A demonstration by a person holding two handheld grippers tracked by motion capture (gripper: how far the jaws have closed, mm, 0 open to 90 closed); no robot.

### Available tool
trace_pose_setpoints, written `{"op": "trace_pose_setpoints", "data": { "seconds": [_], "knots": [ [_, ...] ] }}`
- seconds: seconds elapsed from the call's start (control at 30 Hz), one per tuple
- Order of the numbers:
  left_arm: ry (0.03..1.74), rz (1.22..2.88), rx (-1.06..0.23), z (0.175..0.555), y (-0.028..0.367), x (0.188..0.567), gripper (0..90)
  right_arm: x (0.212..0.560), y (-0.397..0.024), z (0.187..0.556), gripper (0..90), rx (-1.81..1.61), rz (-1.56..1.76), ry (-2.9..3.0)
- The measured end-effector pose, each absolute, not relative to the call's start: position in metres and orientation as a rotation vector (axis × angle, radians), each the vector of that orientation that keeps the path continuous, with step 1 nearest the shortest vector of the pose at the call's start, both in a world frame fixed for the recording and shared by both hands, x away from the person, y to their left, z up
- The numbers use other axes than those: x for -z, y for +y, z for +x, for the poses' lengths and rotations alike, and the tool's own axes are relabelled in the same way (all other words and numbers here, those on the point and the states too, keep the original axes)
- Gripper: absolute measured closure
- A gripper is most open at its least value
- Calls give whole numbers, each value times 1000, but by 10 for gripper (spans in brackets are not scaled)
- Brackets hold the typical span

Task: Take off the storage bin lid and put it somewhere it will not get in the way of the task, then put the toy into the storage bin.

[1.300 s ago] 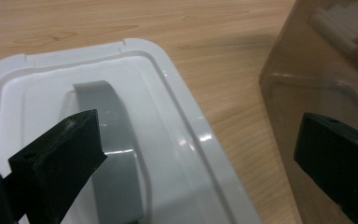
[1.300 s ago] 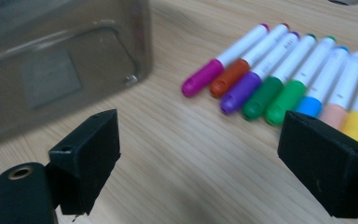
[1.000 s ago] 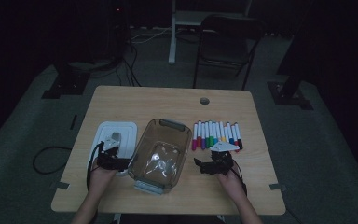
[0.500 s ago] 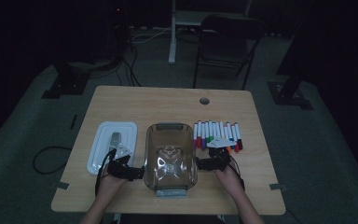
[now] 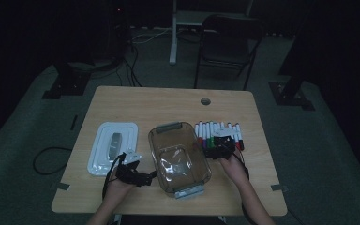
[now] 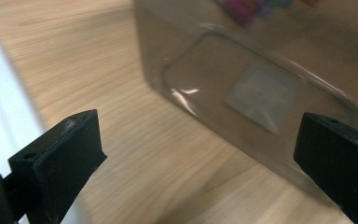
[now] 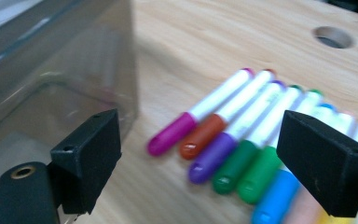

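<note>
A clear plastic bin (image 5: 178, 157) with grey end latches stands in the middle of the wooden table (image 5: 168, 103). Its wall shows close up in the left gripper view (image 6: 242, 88) and in the right gripper view (image 7: 51, 79). A row of coloured markers (image 5: 218, 133) lies to the right of the bin; in the right gripper view the markers (image 7: 233, 135) lie between and beyond the jaws. My left gripper (image 5: 143, 177) is open beside the bin's left wall, holding nothing. My right gripper (image 5: 218, 147) is open just above the near ends of the markers.
A white lid (image 5: 112, 147) with a grey handle lies flat at the left of the bin. A round cable hole (image 5: 205, 101) sits near the table's far edge. A dark chair (image 5: 225, 42) and cables stand on the floor behind the table.
The bin has turned from slanted to nearly straight and shifted right. My left gripper has moved off the lid to the bin's left side. My right gripper has moved forward over the markers.
</note>
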State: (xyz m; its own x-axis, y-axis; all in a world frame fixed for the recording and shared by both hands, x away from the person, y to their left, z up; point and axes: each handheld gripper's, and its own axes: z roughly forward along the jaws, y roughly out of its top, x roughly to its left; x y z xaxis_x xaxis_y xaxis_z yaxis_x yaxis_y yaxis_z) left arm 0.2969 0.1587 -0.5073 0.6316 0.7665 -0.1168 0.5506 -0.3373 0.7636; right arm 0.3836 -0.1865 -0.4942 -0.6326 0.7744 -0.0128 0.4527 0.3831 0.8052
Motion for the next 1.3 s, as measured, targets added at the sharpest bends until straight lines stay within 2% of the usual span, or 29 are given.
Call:
{"op": "trace_pose_setpoints", "data": {
  "seconds": [0.23,0.5,0.63,0.77,1.1,1.3],
  "knots": [
    [974,2065,-305,292,143,509,18,487,-223,381,138,-1134,1142,2140],
    [935,2062,-298,293,133,508,18,477,-266,359,117,-1125,1215,1938],
    [940,2086,-299,292,135,515,18,476,-282,349,139,-1149,1298,1890],
    [954,2107,-285,292,141,524,18,479,-290,342,143,-1061,1313,1869],
    [977,2157,-308,291,143,538,18,481,-305,339,112,-1180,1505,1791],
    [988,2185,-355,292,140,543,18,481,-304,337,120,-1139,1442,1840]
  ]
}}
